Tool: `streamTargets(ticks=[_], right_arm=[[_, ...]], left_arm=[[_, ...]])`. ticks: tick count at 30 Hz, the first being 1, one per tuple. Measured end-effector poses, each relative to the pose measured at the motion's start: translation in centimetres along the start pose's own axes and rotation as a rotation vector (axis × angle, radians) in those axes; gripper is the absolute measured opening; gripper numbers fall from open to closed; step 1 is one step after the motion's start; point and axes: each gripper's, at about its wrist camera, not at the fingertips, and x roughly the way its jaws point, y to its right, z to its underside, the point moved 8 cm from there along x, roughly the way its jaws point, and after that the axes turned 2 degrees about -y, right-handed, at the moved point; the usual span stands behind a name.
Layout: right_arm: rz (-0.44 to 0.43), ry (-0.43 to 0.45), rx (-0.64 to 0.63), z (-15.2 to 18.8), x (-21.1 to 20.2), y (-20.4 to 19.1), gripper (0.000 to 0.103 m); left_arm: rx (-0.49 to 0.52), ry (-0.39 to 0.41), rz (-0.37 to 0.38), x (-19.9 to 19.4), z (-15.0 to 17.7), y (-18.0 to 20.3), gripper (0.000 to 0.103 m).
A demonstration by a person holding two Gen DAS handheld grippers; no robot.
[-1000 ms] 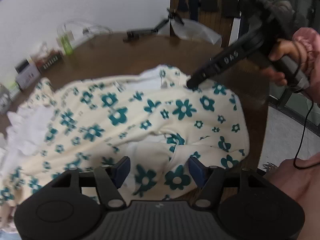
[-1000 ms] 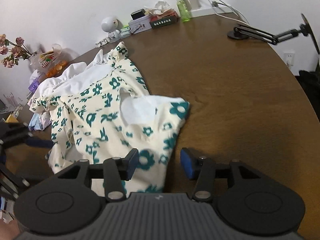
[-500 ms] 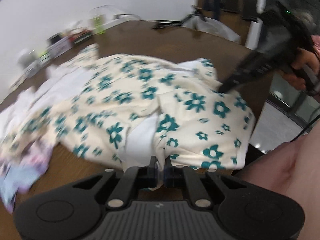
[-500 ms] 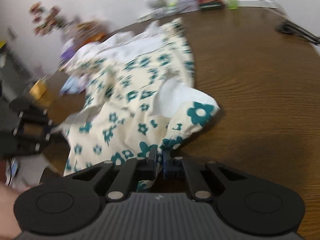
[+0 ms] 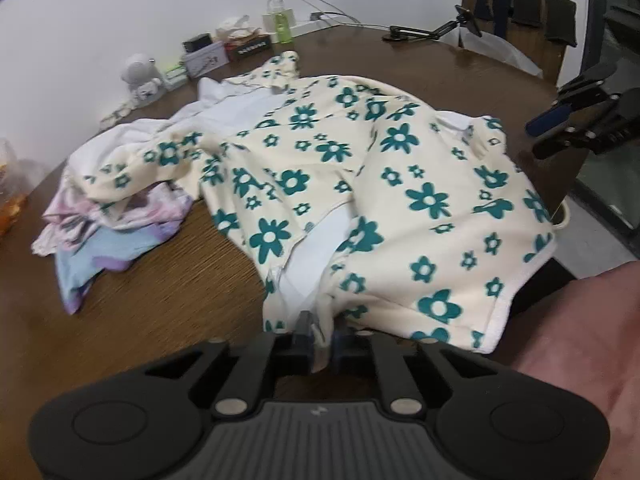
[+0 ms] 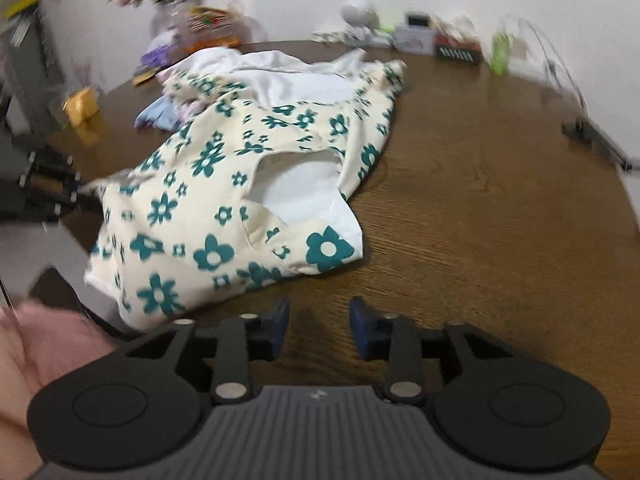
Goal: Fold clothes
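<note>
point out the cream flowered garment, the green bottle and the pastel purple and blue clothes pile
cream garment with teal flowers [image 5: 424, 200], left wrist view, on a large flower
green bottle [image 5: 282, 28], left wrist view, body
pastel purple and blue clothes pile [image 5: 104, 236], left wrist view, blue layer

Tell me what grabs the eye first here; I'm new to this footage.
The cream garment with teal flowers sprawls across the round wooden table. The left gripper has its near edge between jaws that are opening. The right gripper, opening, holds nothing over bare wood beside it.

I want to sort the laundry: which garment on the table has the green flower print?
The cream shirt lying in front; the plain white garment and the lilac-blue one behind it have no flowers.
</note>
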Motion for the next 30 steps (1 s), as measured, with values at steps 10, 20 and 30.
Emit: streamTargets(ticks=[10,20,30], right_arm=[[0.027,0.098,-0.569,1.4,-0.4,-6.3,0.056],[-0.065,0.073,-0.898,1.0,1.5,-12.8,0.067],[-0.219,0.015,-0.744,-2.1,0.4,-12.4,0.004]], left_arm=[[0.224,0.073,-0.073,-3.5,2.7,1.5,0.064],[0.519,0.065,-0.088,-2.4,3.8,6.5,0.066],[0.693,0.135,-0.115,-1.3,3.1,8.2,0.065]])
